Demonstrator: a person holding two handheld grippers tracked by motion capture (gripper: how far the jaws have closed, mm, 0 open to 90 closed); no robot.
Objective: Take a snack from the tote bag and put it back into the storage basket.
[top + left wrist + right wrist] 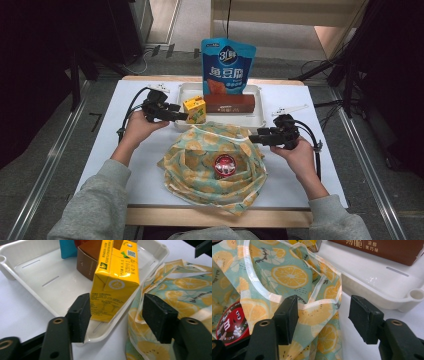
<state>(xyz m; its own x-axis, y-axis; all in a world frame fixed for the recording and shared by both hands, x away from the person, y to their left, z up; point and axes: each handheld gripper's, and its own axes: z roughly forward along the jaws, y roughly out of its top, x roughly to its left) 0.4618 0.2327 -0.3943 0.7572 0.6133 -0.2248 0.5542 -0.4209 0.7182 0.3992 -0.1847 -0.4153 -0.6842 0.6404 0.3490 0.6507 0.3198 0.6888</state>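
High view is showing the person's sleeves coming in from six o'clock, and nearest them the lemon-print bag is lying crumpled on the white counter, with a red round tin sitting in its mouth. At about three o'clock of the bag the right hand-held gripper is hovering with its jaws standing apart, and in the right gripper view the bag's hemmed rim is running between the pads without being pinched.

Farther out, at about eleven o'clock of the bag, the left hand-held gripper is pointing toward three o'clock at the yellow juice carton. The carton is standing tilted at the near left corner of the white tray, its long axis roughly upright. In the left gripper view its lower edge is sitting between the two pads, jaws fairly wide and not pressing on it. The left hand is plainly the nearer one for the lift, I judge.

Beyond the carton a brown box is lying lengthwise in the tray, just beside it, and a blue pouch is standing at twelve o'clock. Room looks tight on the carton's far side, open toward the bag.
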